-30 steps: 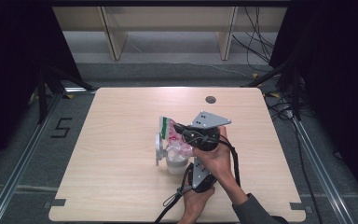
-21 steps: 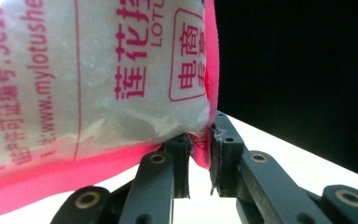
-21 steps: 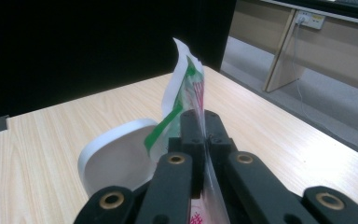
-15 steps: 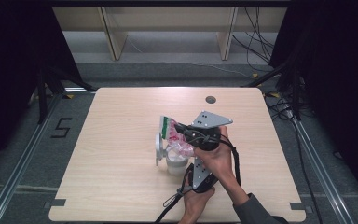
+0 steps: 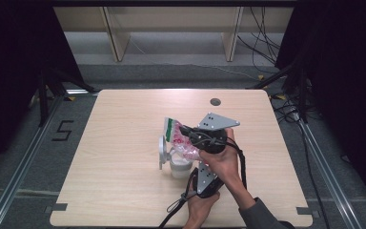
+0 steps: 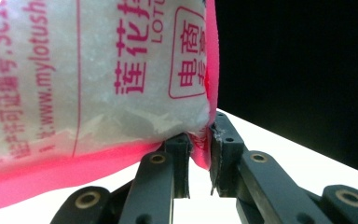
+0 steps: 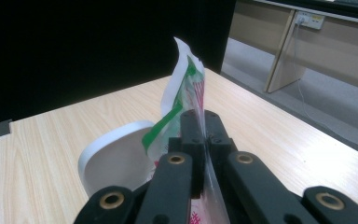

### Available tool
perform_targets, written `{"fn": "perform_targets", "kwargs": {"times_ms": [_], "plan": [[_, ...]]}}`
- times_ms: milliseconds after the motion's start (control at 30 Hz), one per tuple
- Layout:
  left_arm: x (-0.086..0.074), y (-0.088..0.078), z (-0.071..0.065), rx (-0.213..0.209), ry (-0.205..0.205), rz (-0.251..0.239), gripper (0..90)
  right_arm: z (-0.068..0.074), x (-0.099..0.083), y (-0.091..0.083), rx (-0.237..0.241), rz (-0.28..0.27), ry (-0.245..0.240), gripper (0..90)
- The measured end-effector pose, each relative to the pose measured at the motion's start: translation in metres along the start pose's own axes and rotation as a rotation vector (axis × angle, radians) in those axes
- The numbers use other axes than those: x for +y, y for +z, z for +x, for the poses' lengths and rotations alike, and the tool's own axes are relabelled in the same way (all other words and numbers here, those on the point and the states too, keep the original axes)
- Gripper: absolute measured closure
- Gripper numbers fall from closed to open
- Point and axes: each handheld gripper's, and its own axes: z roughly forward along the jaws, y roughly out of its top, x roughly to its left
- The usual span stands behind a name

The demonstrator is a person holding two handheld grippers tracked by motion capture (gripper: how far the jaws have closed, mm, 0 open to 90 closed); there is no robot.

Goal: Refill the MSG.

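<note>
the room is dark at both sides, with a grey floor [image 5: 181, 71] beyond the table and pale wooden shelf uprights [image 5: 116, 36] standing at the far wall; black cables [image 5: 262, 43] trail across the floor at the upper right, and a metal rail [image 5: 24, 167] runs along the left beside a floor mark shaped like a five [image 5: 63, 130]. the light wood-grain rectangular table [image 5: 119, 191] takes the middle of the high view, with a small dark round hole [image 5: 215, 101] near its far edge. near the table's centre stands a white plastic tub with a hinged lid [image 5: 176, 164], lid tipped up at its left. right above the tub hangs a clear plastic bag with pink and green print, packed with white grains [image 5: 183, 140]. the right gripper [image 7: 202, 135] is clenched on the bag's thin upper edge. the left gripper [image 6: 199, 154] pinches a pink bottom corner of the bag between its pads.
</note>
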Motion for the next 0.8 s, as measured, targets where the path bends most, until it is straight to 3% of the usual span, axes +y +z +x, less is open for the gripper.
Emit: {"fn": "perform_targets", "kwargs": {"times_ms": [133, 200, 267, 367, 400, 433, 500, 600, 667, 700, 800], "plan": [[0.000, -0.001, -0.001, -0.001, 0.006, 0.003, 79.2, 0.000, 0.001, -0.002, 0.002, 0.002, 0.005, 90.0], [0.000, -0.001, -0.001, 0.000, 0.003, 0.002, 79.2, -0.002, 0.000, -0.002, -0.017, -0.020, -0.016, 90.0], [-0.002, 0.000, 0.000, 0.002, 0.005, -0.004, 79.2, -0.001, 0.001, -0.006, 0.000, -0.002, 0.026, 90.0], [-0.002, 0.000, 0.000, 0.009, 0.002, 0.003, 79.2, -0.004, 0.001, -0.006, 0.010, -0.018, 0.021, 90.0], [-0.003, -0.001, 0.000, 0.007, 0.010, 0.008, 79.2, -0.005, 0.001, -0.007, 0.010, -0.017, 0.026, 90.0], [-0.002, -0.006, 0.006, 0.014, 0.091, 0.077, 79.2, -0.005, 0.001, -0.008, 0.013, -0.013, 0.019, 90.0], [-0.003, -0.006, 0.005, 0.016, 0.072, 0.063, 79.1, -0.006, 0.001, -0.009, -0.004, -0.041, 0.007, 90.0], [-0.004, -0.007, 0.006, 0.015, 0.073, 0.067, 79.1, -0.006, 0.001, -0.013, 0.012, -0.021, 0.029, 90.0], [-0.004, -0.008, 0.005, 0.015, 0.081, 0.071, 79.1, -0.008, 0.001, -0.014, 0.004, -0.047, 0.012, 90.0], [-0.005, -0.009, 0.005, 0.016, 0.080, 0.073, 79.1, -0.009, 0.001, -0.018, 0.031, -0.046, 0.034, 90.0], [-0.007, -0.008, 0.005, 0.017, 0.081, 0.082, 79.0, -0.010, 0.000, -0.024, 0.017, -0.048, 0.032, 90.0]]}}
